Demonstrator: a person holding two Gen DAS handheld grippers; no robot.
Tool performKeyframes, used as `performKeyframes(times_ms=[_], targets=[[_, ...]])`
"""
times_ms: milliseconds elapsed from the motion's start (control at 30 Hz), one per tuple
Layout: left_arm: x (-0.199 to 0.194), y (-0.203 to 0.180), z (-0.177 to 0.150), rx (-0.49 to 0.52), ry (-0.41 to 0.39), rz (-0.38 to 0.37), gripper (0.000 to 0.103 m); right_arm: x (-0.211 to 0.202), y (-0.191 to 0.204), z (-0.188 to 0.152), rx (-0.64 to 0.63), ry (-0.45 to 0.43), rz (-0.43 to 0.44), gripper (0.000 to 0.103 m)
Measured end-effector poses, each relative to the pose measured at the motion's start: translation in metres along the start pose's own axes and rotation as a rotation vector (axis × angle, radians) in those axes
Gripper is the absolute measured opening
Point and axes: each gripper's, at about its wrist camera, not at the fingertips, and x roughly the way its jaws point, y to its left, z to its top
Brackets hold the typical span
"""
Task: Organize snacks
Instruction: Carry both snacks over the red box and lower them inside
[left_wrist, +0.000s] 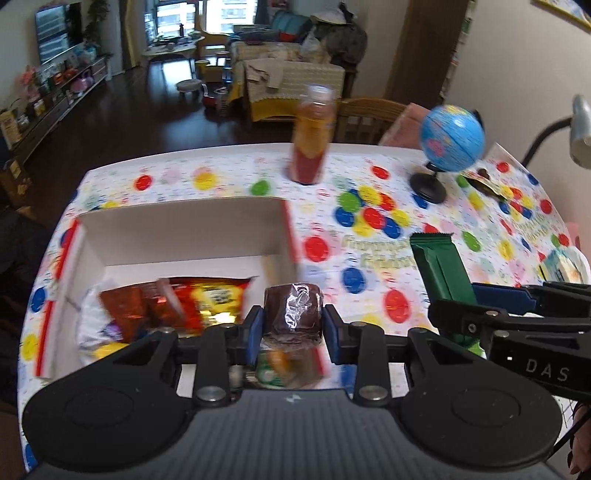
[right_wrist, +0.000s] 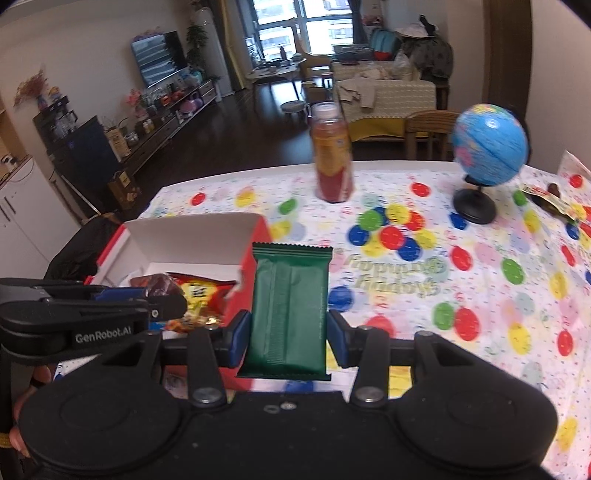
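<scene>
Left gripper (left_wrist: 293, 325) pinches a brown foil-wrapped snack (left_wrist: 293, 314) btwn its blue pads, held above the right edge of an open white box (left_wrist: 177, 229) w/ red chip bags (left_wrist: 192, 299) inside. Right gripper (right_wrist: 290, 332) clamps a green wrapper bar (right_wrist: 290, 310) upright, just beside the box, likely next in. Bottle (right_wrist: 331, 155) and globe (right_wrist: 489, 147) stand farther back on the dotted tablecloth (right_wrist: 480, 295).
</scene>
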Motion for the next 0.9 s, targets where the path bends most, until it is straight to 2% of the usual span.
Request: performKeyframes(times_ms=[433, 700, 900], targets=[[-0.010, 0.113, 0.002, -0.095, -0.013, 0.092, 0.033, 0.050, 0.076, 0.011, -0.028, 0.064, 0.031, 0.043], [0.021, 0.160, 0.007, -0.101, 0.044, 0.135, 0.033, 0.094, 0.099, 0.010, -0.040, 0.123, -0.017, 0.043], [0.052, 0.178, 0.005, -0.101, 0.094, 0.146, 0.033, 0.123, 0.102, 0.006, -0.040, 0.172, -0.046, 0.043]])
